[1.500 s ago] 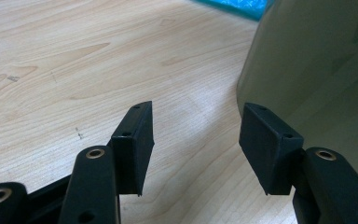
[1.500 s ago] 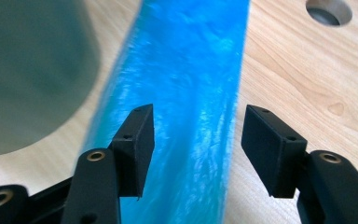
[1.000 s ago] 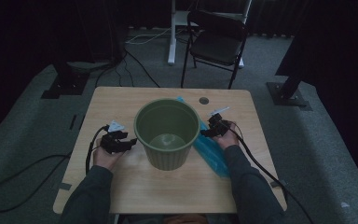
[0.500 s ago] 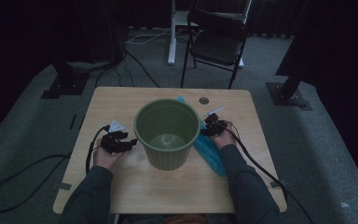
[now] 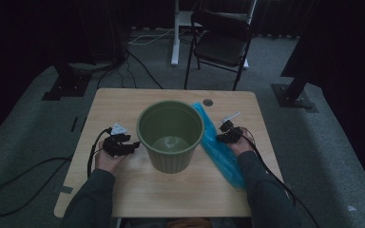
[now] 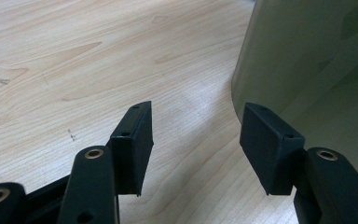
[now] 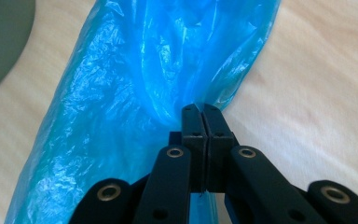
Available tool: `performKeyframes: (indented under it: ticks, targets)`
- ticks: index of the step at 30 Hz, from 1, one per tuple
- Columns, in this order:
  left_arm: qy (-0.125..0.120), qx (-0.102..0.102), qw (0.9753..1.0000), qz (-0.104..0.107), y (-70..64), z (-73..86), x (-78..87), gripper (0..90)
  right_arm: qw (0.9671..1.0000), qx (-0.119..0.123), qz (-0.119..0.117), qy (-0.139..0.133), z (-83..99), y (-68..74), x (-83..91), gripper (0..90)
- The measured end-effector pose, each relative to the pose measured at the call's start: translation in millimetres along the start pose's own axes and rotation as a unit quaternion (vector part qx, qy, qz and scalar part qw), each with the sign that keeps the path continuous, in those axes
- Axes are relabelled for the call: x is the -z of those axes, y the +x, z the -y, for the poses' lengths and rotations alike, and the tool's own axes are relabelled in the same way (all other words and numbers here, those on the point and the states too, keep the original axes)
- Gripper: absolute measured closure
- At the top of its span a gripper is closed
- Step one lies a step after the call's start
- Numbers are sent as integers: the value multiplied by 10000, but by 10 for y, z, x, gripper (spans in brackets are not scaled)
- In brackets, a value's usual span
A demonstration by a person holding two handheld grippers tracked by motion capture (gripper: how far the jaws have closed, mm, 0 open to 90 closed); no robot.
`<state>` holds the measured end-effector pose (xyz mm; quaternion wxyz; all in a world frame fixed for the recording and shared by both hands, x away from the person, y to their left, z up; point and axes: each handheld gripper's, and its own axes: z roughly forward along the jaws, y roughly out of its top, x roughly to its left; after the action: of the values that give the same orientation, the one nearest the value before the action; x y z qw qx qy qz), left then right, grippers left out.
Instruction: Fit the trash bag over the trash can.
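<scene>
My left gripper (image 5: pixel 132 145) rests low over the desk (image 5: pixel 123 104), just beside the left wall of the green bin (image 5: pixel 170 135). In the left gripper view its jaws stand spread wide with nothing between them, bare wood grain below and the bin's curved green side (image 6: pixel 307 70) close against the right-hand jaw; I cannot tell whether that jaw touches it. The bin stands upright at the middle of the desk, open at the top. To its right lies the blue plastic bag (image 5: pixel 221 152), stretched out long along the desk from behind the bin towards my near edge. My right gripper (image 5: pixel 228 135) sits over the bag, and in the right gripper view its jaws are pressed together, pinching a fold of the crinkled blue film (image 7: pixel 135 84).
</scene>
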<state>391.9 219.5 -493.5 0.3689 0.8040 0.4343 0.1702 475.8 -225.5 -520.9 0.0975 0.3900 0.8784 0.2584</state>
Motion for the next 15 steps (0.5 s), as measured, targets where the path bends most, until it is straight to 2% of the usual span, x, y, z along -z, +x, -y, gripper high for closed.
performKeyframes:
  ticks: [2, 3, 8, 12, 15]
  targets:
    - [-6, 3, 10000, -1, -4, -1, -3, 441, 10000, 39, -26, 12, 27, 2, 18, 900]
    - [-5, -11, 10000, 5, -6, -4, -5, 442, 9998, 168, -86, 70, 102, 20, 72, 900]
    - [-5, -9, 10000, 13, -6, -4, -10, 442, 9982, 518, -168, 252, 232, 92, 176, 898]
    - [-15, -26, 10000, 15, -12, -9, -9, 442, 9964, 741, -227, 344, 272, 156, 245, 898]
    - [-20, -24, 10000, 17, -11, -10, -8, 442, 9958, 814, -274, 314, 275, 188, 290, 899]
